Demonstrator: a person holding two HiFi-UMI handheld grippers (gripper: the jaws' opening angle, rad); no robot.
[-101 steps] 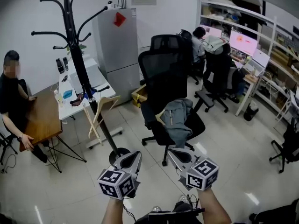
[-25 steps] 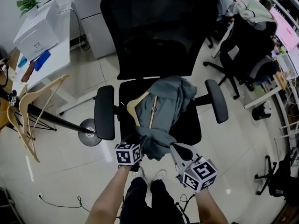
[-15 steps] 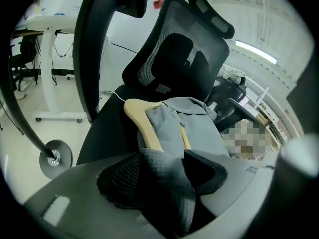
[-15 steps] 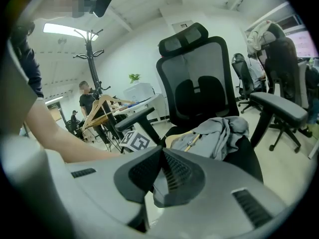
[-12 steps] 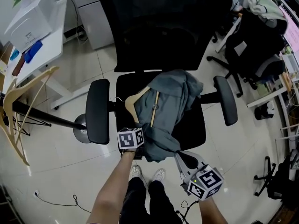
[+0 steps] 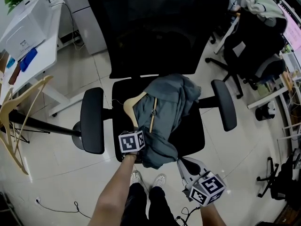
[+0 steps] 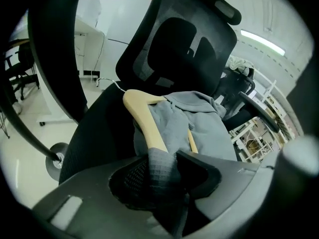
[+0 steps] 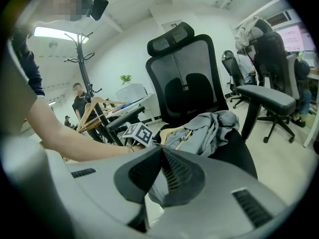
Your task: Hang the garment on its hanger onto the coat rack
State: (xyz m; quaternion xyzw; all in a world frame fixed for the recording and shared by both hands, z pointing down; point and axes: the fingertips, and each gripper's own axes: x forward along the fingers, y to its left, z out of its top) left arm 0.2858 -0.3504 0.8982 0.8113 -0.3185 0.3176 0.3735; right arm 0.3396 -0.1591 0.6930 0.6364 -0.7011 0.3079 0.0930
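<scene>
Grey garment [image 6: 165, 108] on wooden hanger [image 6: 129, 108] heaped on office chair seat [image 6: 194, 132], hem draped over seat's front edge, fold of it taken between closing left gripper [image 7: 167, 166] jaws, right gripper [image 6: 184, 164] held just off front edge, clenched, empty.

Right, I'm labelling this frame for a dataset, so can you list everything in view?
office chair: one, black, centre
garment: one, grey-blue, heaped on the chair seat
hanger: one, wooden, inside the garment, one shoulder showing
coat rack: one, black, far left
spare hangers: count unclear, wooden, on the coat rack
desk: one, white, top left, carrying a white box
other chairs: at least two, black, right side
shoes: two, light, below the seat
left gripper: one, jaws closing, garment fabric between them
right gripper: one, jaws together, apparently on the garment's near hem
</scene>
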